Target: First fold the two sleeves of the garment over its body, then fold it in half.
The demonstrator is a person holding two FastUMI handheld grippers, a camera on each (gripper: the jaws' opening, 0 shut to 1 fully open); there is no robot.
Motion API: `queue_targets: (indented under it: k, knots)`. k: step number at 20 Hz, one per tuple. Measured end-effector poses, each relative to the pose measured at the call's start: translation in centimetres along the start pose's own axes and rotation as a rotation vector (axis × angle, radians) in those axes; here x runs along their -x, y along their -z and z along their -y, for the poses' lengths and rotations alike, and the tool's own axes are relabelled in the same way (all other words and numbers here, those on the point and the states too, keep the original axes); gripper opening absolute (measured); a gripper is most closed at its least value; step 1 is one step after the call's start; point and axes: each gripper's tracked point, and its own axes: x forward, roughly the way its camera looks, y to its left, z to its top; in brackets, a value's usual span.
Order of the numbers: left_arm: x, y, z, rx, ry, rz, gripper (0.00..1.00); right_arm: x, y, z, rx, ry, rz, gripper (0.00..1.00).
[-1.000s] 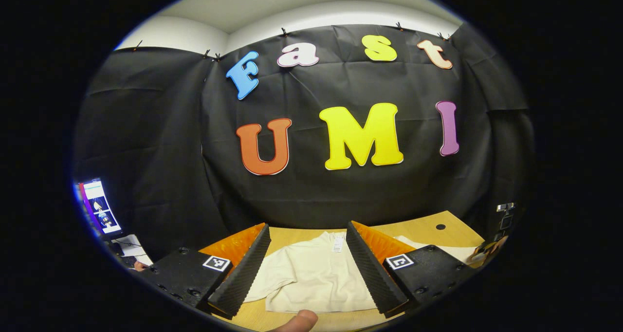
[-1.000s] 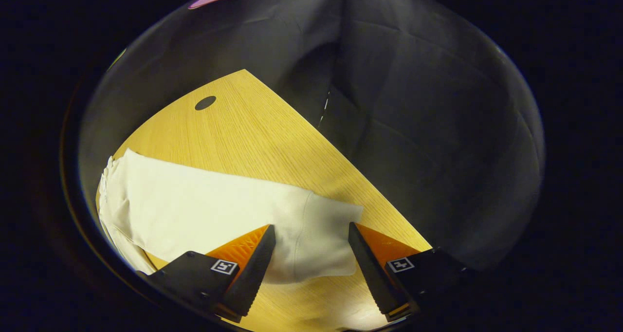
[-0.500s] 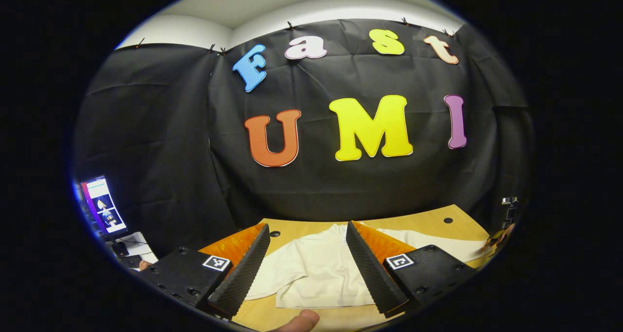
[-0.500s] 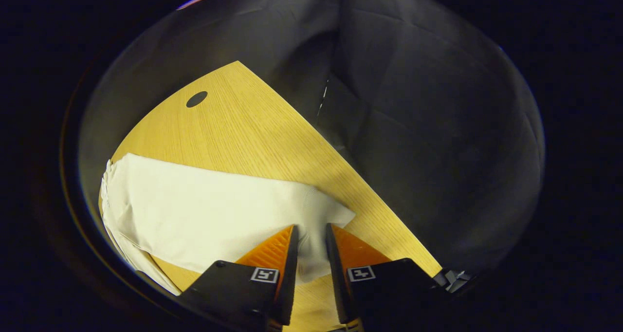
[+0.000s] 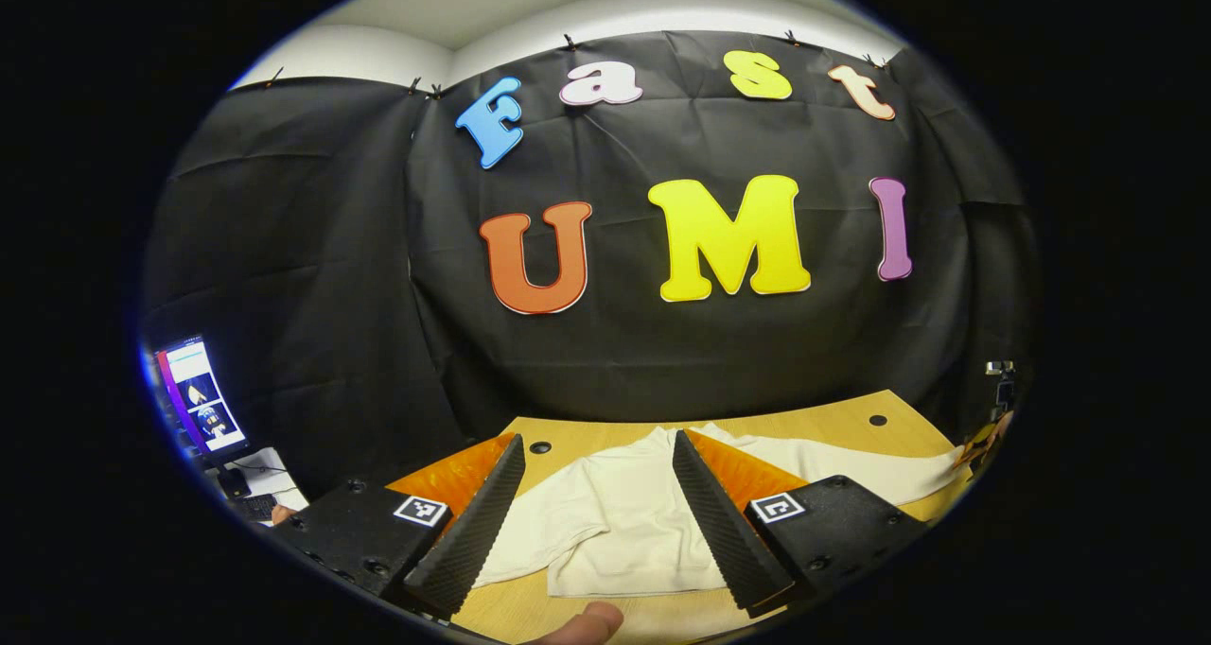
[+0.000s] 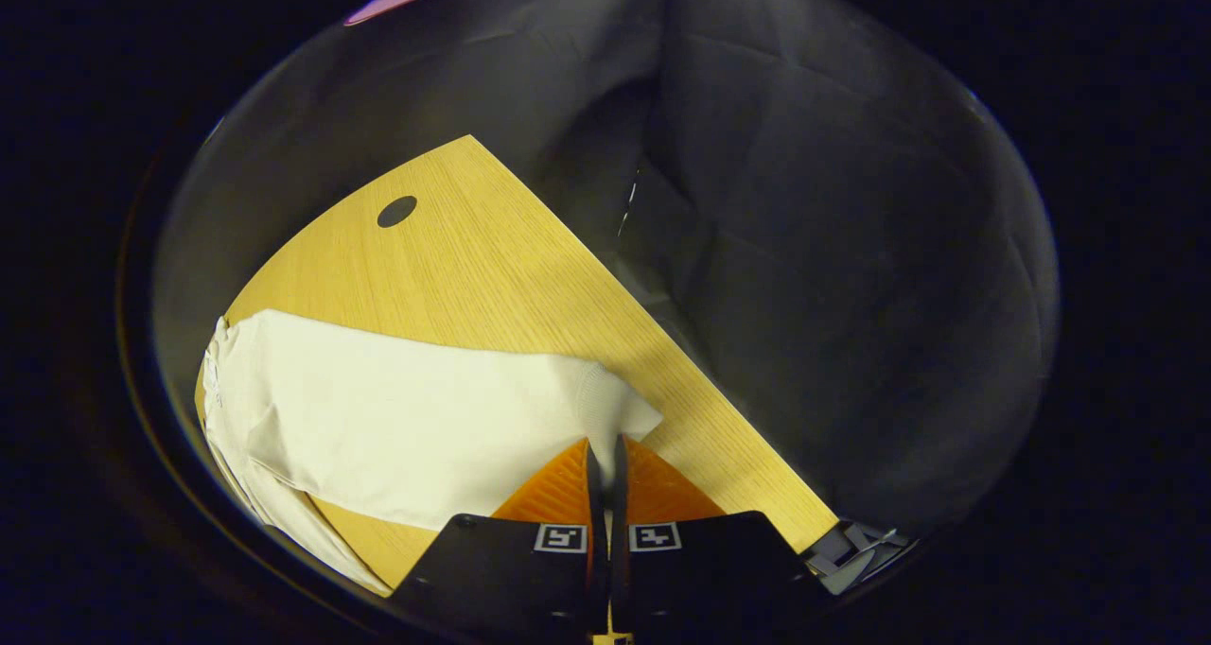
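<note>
A cream long-sleeved garment [image 5: 615,522] lies flat on the wooden table [image 5: 833,427]. In the left gripper view its near sleeve is bunched between the fingers of my left gripper [image 5: 594,444], which hovers open above it and touches nothing. The far sleeve [image 5: 851,461] stretches out to the right. In the right gripper view that sleeve [image 6: 397,418] runs left across the table, and my right gripper [image 6: 605,448] is shut on its cuff [image 6: 615,413], both fingers pinching the cloth.
The table's right edge [image 6: 700,371] drops off close beside the cuff. A cable hole [image 6: 396,211] sits near the far corner. A lit monitor [image 5: 199,399] stands off the table to the left. A fingertip [image 5: 587,621] shows at the bottom.
My right gripper has closed from wide open onto the sleeve cuff. The left gripper view has tilted, showing more of the table and the far sleeve; that gripper stays open.
</note>
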Motion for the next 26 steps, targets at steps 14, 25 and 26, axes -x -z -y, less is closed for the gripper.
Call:
queue_targets:
  k: [14, 25, 26]
  knots:
    - [-2.9, 0.4, -3.8, 0.048, 0.079, 0.053, 1.0, 15.3, -7.1, -15.2, 0.125, -0.129, 0.218, 0.01]
    - [-5.3, 3.6, -9.8, 0.04, 0.06, 0.028, 1.0, 20.6, -2.7, -36.8, 0.302, -0.294, 0.231, 0.01]
    - [-5.4, 4.2, -10.4, 0.042, 0.056, 0.018, 1.0, 20.9, -1.8, -38.6, 0.31, -0.311, 0.221, 0.01]
